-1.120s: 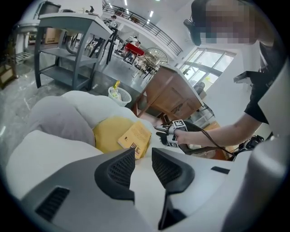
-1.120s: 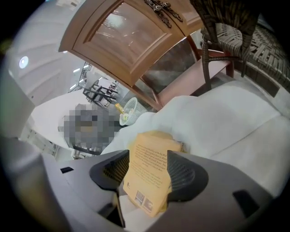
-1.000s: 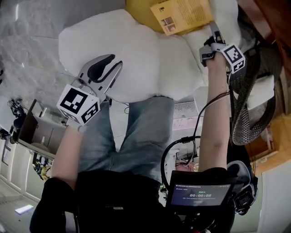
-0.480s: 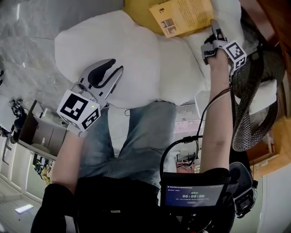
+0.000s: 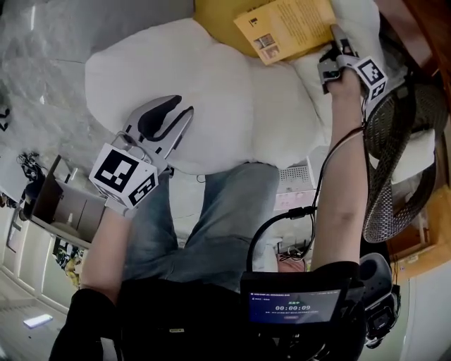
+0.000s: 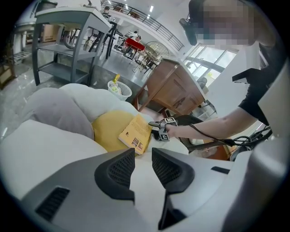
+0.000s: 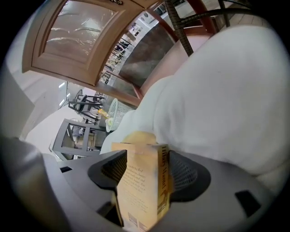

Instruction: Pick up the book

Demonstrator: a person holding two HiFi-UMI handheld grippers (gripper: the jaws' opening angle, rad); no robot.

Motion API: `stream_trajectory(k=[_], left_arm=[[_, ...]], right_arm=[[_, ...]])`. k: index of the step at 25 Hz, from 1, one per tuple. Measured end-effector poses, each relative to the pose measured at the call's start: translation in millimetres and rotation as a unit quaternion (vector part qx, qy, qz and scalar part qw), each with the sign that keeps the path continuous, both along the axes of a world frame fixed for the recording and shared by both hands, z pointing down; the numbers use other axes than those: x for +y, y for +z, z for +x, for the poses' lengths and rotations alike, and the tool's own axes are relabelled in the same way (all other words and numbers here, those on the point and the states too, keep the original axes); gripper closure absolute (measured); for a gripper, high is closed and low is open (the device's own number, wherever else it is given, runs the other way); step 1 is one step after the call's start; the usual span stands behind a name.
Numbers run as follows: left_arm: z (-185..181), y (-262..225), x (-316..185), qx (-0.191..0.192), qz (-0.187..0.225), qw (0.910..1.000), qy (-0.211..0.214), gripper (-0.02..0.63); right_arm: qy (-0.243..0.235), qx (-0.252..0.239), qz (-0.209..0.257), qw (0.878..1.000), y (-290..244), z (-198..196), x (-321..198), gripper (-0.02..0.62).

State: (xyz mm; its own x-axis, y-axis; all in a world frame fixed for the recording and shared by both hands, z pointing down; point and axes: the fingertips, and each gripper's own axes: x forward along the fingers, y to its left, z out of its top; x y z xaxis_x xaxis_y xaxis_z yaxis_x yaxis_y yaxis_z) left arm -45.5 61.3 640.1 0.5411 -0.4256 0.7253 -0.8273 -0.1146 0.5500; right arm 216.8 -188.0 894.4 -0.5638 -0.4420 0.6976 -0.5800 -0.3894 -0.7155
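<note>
A yellow-orange book (image 5: 285,28) lies on a yellow cushion (image 5: 211,17) on the white sofa (image 5: 211,92), at the top of the head view. My right gripper (image 5: 335,41) is at the book's right edge. In the right gripper view the book (image 7: 142,190) stands on edge between the jaws of the right gripper (image 7: 146,170), which have just been opening; no firm press shows. My left gripper (image 5: 182,109) hovers over the white cushion to the left, its jaws a narrow gap apart with nothing between them. The left gripper view shows that gripper (image 6: 143,158), the book (image 6: 136,133) and the right gripper (image 6: 156,129).
A dark wicker chair (image 5: 394,155) stands just right of my right arm. Behind the sofa are a wooden cabinet (image 6: 172,90), a white wastebasket (image 6: 120,89) and a grey shelf unit (image 6: 68,41). A small screen (image 5: 292,307) hangs at my waist.
My right gripper has moved in onto the book's right edge. The left gripper has barely shifted over the white cushion.
</note>
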Motion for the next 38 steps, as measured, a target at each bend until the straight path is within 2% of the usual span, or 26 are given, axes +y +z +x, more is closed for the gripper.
stream_trajectory(k=[10, 19, 20, 23, 33, 38], left_arm=[[-2, 1, 0, -0.003, -0.003, 1.0, -0.001, 0.499], [1, 5, -3, 0.003, -0.014, 0.9999, 0.009, 0.499], [2, 6, -4, 0.006, -0.016, 0.9998, 0.009, 0.499], [4, 7, -5, 0.012, -0.018, 0.9998, 0.003, 0.499], [-3, 0, 0, 0.015, -0.015, 0.9997, -0.011, 0.499], [-9, -8, 4, 0.02, -0.007, 0.9996, -0.019, 0.499]], right_arm=[[0.006, -0.018, 0.011, 1.0, 8, -14, -10, 0.295], [-0.009, -0.04, 0.045, 0.998, -2, -16, -9, 0.306], [-0.013, -0.047, 0.049, 0.998, -4, -19, -8, 0.332], [-0.041, -0.064, 0.059, 0.995, -6, -29, -3, 0.357], [-0.105, -0.099, 0.082, 0.986, -39, -68, 12, 0.403], [-0.144, -0.102, 0.099, 0.979, -60, -89, 11, 0.422]])
